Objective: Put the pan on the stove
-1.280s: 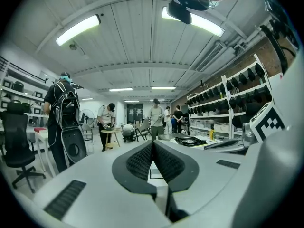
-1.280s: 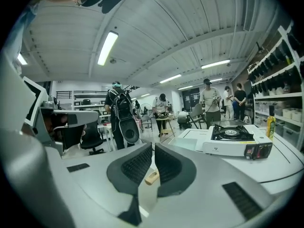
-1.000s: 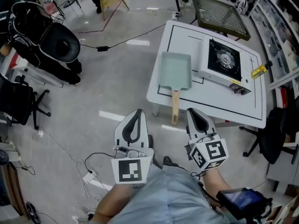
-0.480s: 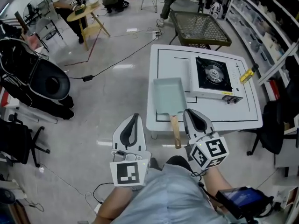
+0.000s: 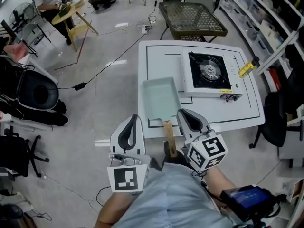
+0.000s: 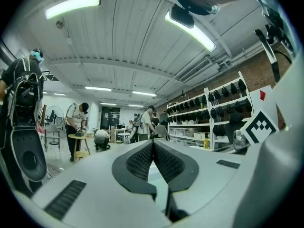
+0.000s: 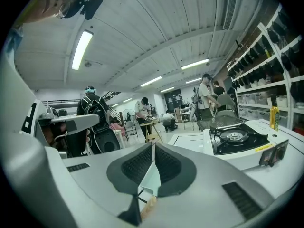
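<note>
Missing from left gripper view: the stove (image 5: 207,70).

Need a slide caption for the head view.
On the table, pan beside stove; left tongs and right tongs shut, empty, nearby.

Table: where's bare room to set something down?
Table: bare far-left patch, bordered by the far edge, the stove and the pan. Also a bare near-right strip between the stove front and the near edge. Crowded: the gap between pan and stove is narrow; a yellow object sits at the right edge.
</note>
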The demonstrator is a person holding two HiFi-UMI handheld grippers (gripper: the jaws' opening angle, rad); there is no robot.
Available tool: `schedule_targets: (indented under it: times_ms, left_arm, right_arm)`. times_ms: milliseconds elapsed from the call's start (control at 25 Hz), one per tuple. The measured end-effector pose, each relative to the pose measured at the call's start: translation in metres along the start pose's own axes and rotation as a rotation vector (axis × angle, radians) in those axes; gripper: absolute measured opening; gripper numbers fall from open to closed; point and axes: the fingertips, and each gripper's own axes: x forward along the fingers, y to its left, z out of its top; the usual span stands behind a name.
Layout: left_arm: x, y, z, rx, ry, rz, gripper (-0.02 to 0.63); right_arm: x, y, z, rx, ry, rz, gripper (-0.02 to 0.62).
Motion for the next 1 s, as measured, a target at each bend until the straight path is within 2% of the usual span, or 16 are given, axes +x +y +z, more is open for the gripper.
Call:
schedule_targets:
  times_ms: [200, 400, 600, 760, 880, 920, 1000]
  left_arm:
    - [0.026, -0.001, -0.028, -0.021, 0.092, 0.005, 0.018]
    - [0.04, 0.0, -0.074, -0.053, 0.202, 0.016, 0.018]
    - [0.041, 0.001, -0.112, -0.07, 0.292, 0.019, 0.018]
    - [0.042, -0.003, -0.123, -0.093, 0.316, 0.004, 0.018]
    - [0.046, -0.005, -0.123, -0.072, 0.314, -0.01, 0.018]
    - [0.048, -0.006, -0.122, -0.062, 0.31, -0.015, 0.018]
    - [0.052, -0.007, -0.12, -0.055, 0.306, -0.023, 0.018]
  right_arm:
    - [0.02, -0.018, -0.029, 0.062, 0.093, 0.027, 0.051]
    - [0.029, -0.035, -0.085, 0.135, 0.217, 0.027, 0.051]
    - [0.025, -0.046, -0.13, 0.191, 0.296, 0.003, 0.051]
    - [0.02, -0.047, -0.14, 0.237, 0.311, 0.009, 0.051]
    - [0.017, -0.041, -0.141, 0.313, 0.322, 0.072, 0.052]
    - [0.016, -0.037, -0.141, 0.347, 0.33, 0.105, 0.067]
    - [0.014, -0.028, -0.141, 0.425, 0.35, 0.175, 0.196]
